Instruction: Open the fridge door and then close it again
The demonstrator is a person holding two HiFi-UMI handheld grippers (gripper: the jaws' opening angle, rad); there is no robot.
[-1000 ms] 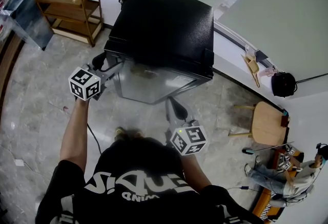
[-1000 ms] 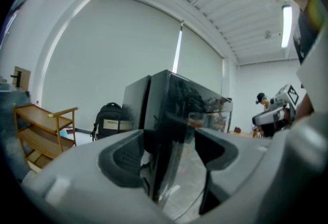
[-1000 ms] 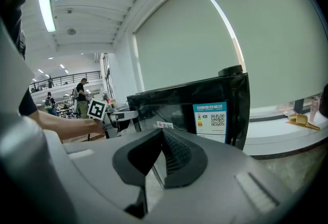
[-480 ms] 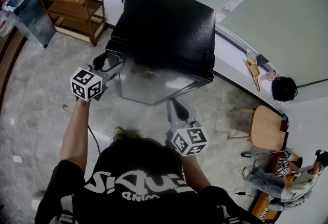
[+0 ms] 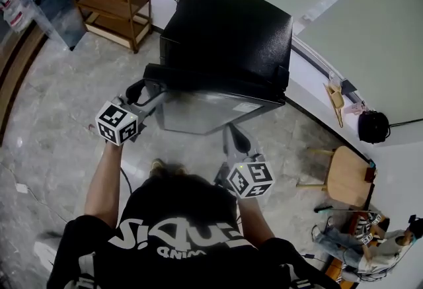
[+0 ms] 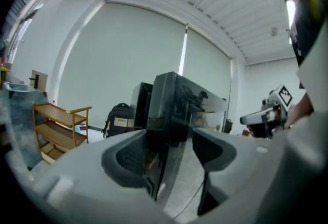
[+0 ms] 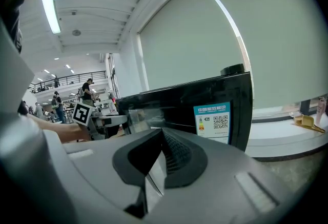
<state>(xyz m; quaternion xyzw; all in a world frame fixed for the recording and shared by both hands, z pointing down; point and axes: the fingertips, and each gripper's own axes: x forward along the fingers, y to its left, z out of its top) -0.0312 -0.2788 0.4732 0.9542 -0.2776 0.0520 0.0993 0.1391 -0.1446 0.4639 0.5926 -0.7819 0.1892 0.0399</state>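
A: Where is the door sitting for the left tool [image 6: 169,156]?

B: The door's [image 5: 205,109] free edge [image 6: 156,136] is standing right between its jaws. They have just been closing in, but they are not gripping yet. I'm seeing a gap on the outer jaw's side. The fridge [image 5: 228,36] is sitting on the floor [image 5: 53,122] just ahead of both tools, and the door seems to be coming ajar on the left tool's side.

A: And the right tool [image 7: 162,141]?

B: It's hanging clenched on nothing, pointing at the door's face, with the label [image 7: 212,118] showing just beyond its tips and to their right.

A: So what's worrying you?

B: Slipping, mostly. If the jaws are only hooking that glossy edge, a pull that's drifting sideways could be letting it slide out, and the door would be falling shut half-opened. Pulling too hard could also be dragging the whole fridge across the floor instead of turning the door.

A: Anything about the right tool?

B: I'm judging it to be sitting in the door's swing path — a wider opening could be knocking the door into it, or into the person [image 5: 178,228].
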